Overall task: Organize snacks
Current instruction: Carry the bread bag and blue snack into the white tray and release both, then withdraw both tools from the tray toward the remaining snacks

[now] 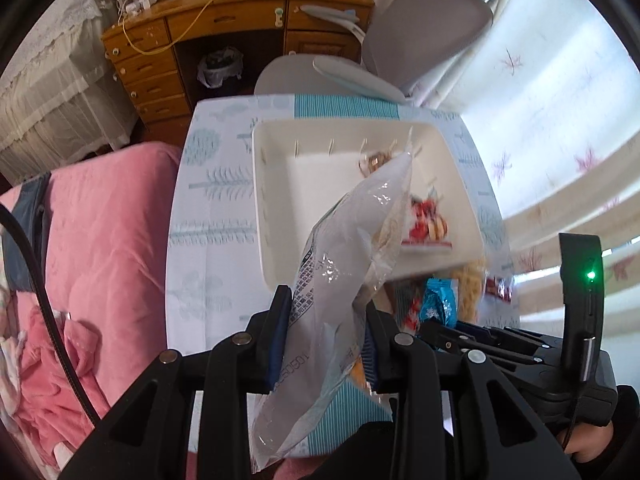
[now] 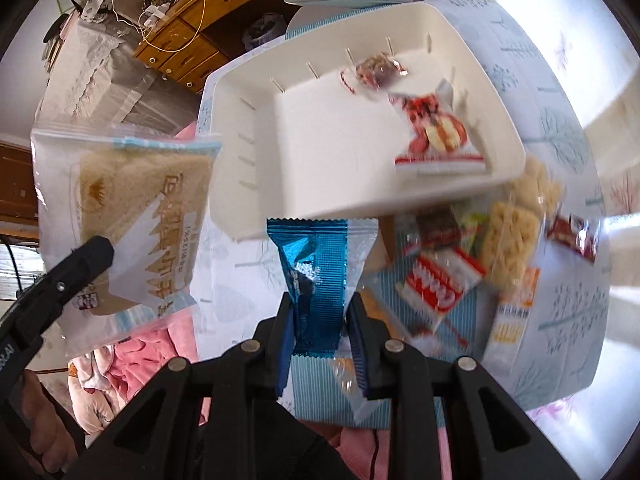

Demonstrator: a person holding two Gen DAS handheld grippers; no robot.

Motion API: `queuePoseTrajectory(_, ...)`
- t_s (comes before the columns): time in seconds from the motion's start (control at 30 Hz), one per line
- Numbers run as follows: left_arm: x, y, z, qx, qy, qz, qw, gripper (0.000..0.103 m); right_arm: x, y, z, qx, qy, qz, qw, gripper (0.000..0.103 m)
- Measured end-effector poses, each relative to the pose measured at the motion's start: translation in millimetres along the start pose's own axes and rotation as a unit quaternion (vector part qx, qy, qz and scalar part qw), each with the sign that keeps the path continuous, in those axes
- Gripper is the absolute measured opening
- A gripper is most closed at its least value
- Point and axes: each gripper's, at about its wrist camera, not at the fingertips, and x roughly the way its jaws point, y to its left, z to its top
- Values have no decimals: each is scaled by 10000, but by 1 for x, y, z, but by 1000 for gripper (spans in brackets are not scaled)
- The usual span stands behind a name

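Both grippers carry: left gripper (image 1: 326, 336) pinches the clear bread pack (image 1: 344, 280), right gripper (image 2: 320, 344) pinches a blue wrapper (image 2: 316, 276), each lifted clear above the table (image 1: 208, 280), seemingly bound for the white bin (image 2: 248, 184) beyond, two snacks (image 2: 436, 132) already inside.

Bin's (image 2: 224, 92) left floor apparently free

Both grippers are black plastic linkages with silver rivets; blue pads (image 2: 285, 344) line the fingers (one body shows a green light (image 1: 590, 275)).
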Motion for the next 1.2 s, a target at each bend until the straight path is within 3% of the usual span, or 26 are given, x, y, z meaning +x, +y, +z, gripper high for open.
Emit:
queuePoseTrajectory(0.47,55,-13,51,-133,45,-390,9991,28,19,-10,70,-101,-117,-263,9995,26)
queuePoseTrajectory(0.87,72,-22,63,-115,107,-542,9984,25,30,-28,85,103,-60,-360,9993,27)
queuePoseTrajectory(1.0,77,-18,61,-266,209,-559,9979,31,32,-31,85,157,28,-374,9992,45)
queuePoseTrajectory(1.2,73,-12,51,-358,214,-521,9978,49,28,-30,79,225,9,-393,9990,48)
